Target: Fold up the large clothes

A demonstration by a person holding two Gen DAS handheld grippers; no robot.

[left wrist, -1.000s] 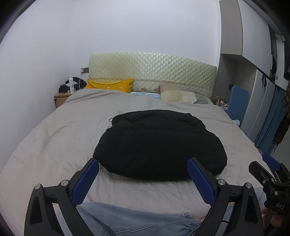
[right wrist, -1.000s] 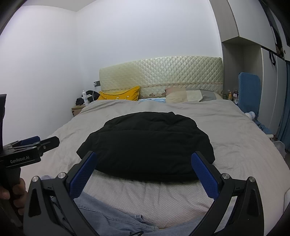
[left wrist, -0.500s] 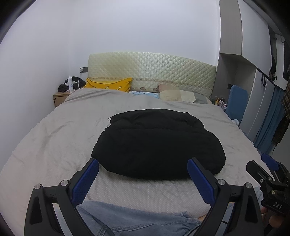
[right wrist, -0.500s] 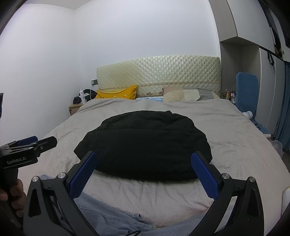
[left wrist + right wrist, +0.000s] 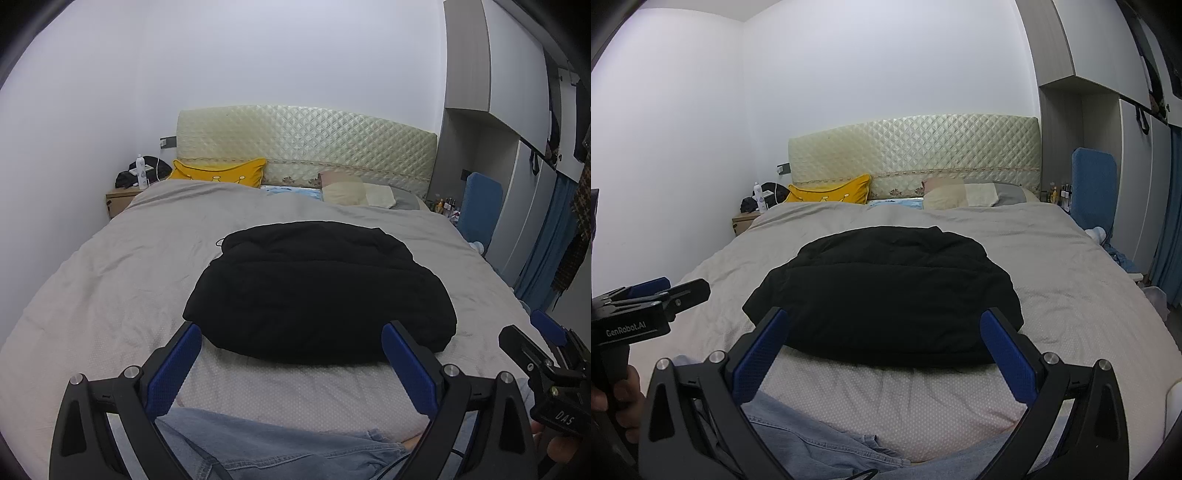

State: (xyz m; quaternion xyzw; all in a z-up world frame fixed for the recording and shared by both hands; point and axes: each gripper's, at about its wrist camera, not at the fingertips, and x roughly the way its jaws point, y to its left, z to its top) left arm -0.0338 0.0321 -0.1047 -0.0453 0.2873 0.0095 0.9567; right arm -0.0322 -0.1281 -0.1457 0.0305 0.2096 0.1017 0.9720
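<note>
Black jacket (image 5: pixel 317 291) on bed (image 5: pixel 110 280), jeans (image 5: pixel 280 446) nearest, both tongs (image 5: pixel 291 362) (image 5: pixel 886 354) spread (empty), yellow pillow (image 5: pixel 218 173) behind.

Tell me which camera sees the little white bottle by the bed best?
The right wrist view: the small white plastic bottle stands clear on the wooden nightstand. The left wrist view shows that bottle too, but smaller and farther toward the edge.

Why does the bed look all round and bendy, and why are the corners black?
Both wrist views use fisheye lenses: in the left view the bed bulges and the wardrobe leans; in the right view the wall corner bows. Black corners are the lens rim. The black jacket shows little detail.
</note>
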